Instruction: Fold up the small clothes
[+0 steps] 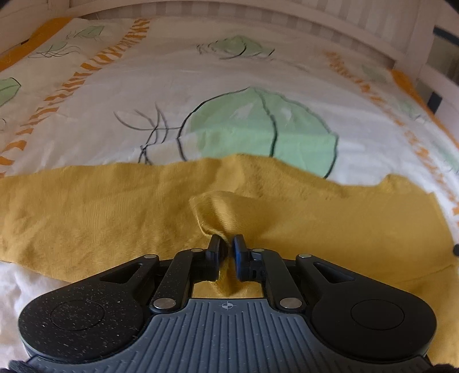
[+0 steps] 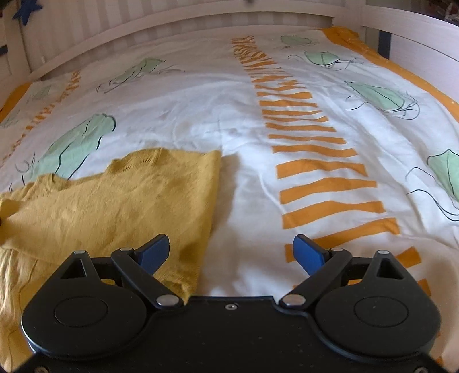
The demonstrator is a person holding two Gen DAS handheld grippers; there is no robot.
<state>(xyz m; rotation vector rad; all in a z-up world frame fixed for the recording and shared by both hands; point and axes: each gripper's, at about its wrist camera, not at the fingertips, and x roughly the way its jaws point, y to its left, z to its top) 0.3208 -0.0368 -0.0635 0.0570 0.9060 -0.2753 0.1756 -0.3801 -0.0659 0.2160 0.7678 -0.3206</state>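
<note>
A small mustard-yellow garment (image 1: pixel 114 215) lies spread across the bed cover. My left gripper (image 1: pixel 228 244) is shut on a pinched ridge of its cloth, which bunches up between the pads and rises in a fold just beyond them. In the right wrist view the same yellow garment (image 2: pixel 114 206) lies at the left, its straight right edge running toward me. My right gripper (image 2: pixel 231 251) stands open above that edge, the left finger (image 2: pixel 153 252) over the yellow cloth and the right finger (image 2: pixel 309 254) over the white cover, nothing between them.
The bed cover (image 2: pixel 243 114) is white with green leaf shapes (image 1: pixel 258 129) and bands of orange stripes (image 2: pixel 315 166). A pale wooden bed rail (image 2: pixel 200 17) curves along the far side. A dark post (image 2: pixel 384 40) stands at the far right.
</note>
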